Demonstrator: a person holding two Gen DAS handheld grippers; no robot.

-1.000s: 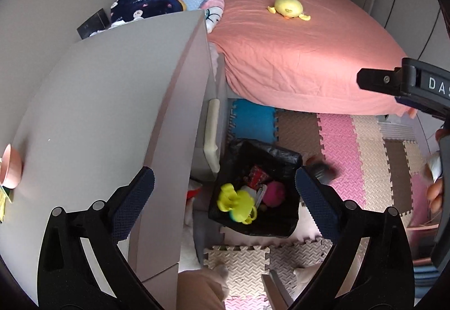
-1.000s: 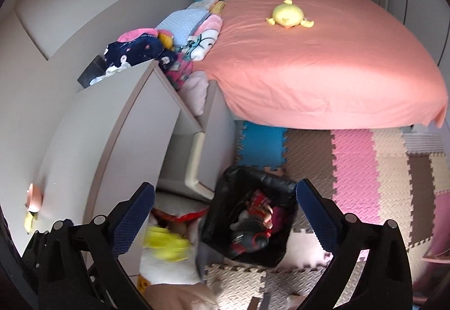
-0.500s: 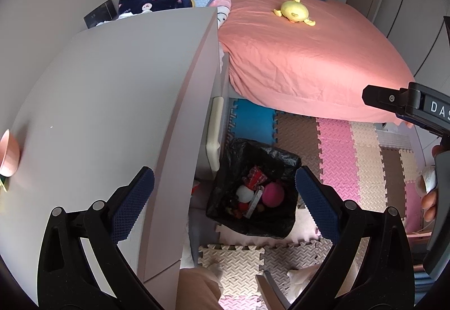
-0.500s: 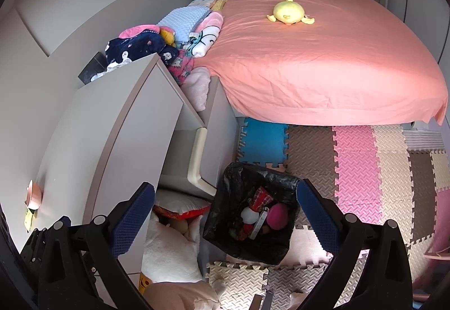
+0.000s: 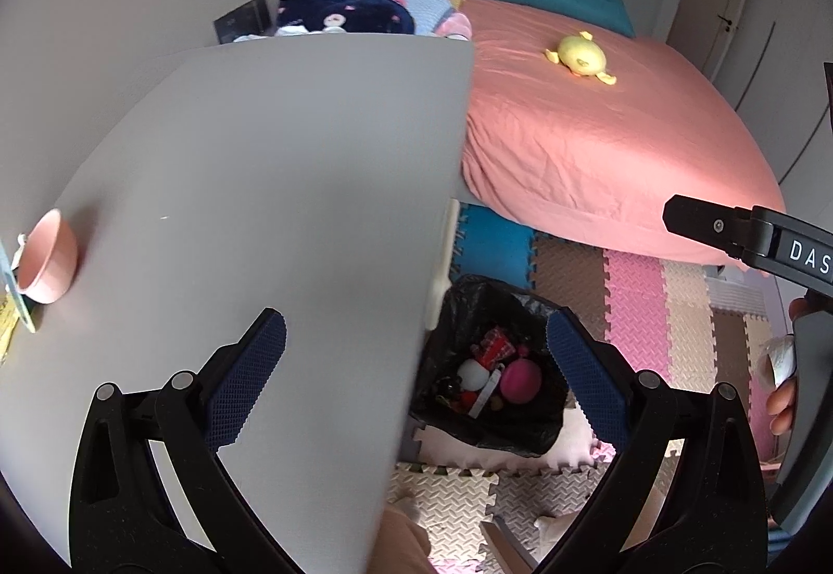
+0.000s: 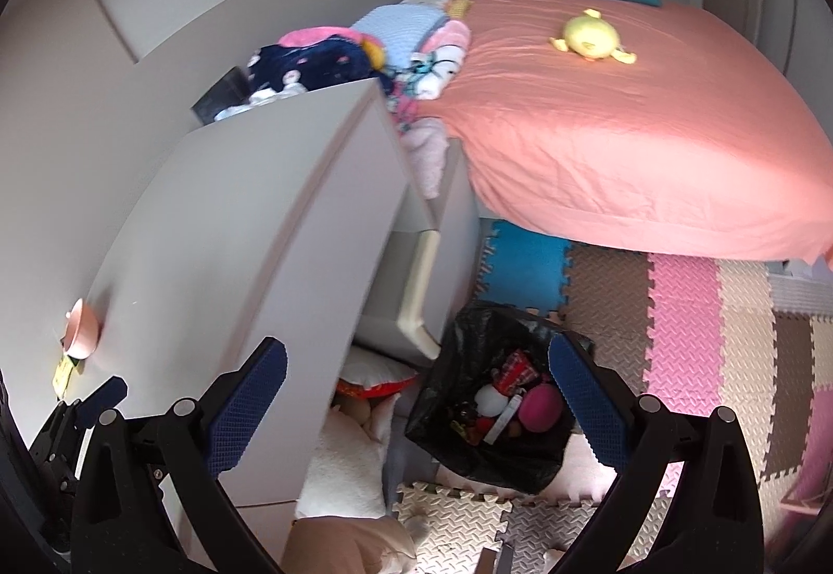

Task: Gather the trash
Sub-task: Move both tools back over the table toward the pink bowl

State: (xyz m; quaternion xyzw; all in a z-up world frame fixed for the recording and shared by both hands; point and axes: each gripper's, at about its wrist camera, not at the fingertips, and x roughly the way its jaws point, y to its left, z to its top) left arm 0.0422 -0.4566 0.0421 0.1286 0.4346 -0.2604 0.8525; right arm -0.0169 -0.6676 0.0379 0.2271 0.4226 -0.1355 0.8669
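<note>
Black-lined bin point(image 6: 494, 397), lower centre of the frame, is now being shown without the yellow toy seen on top a second ago; both the left gripper point(image 5: 416, 381) and right gripper point(image 6: 416, 397) are being held released and empty, so another piece is being awaited.

Left gripper point(image 5: 415, 373) jaws spread wide, nothing between blue pads point(image 5: 249, 386); right gripper point(image 6: 416, 402) likewise wide apart, empty; right gripper body visible at right edge of left view, person's fingers point(image 5: 782, 405) wrapped on its handle.
</note>
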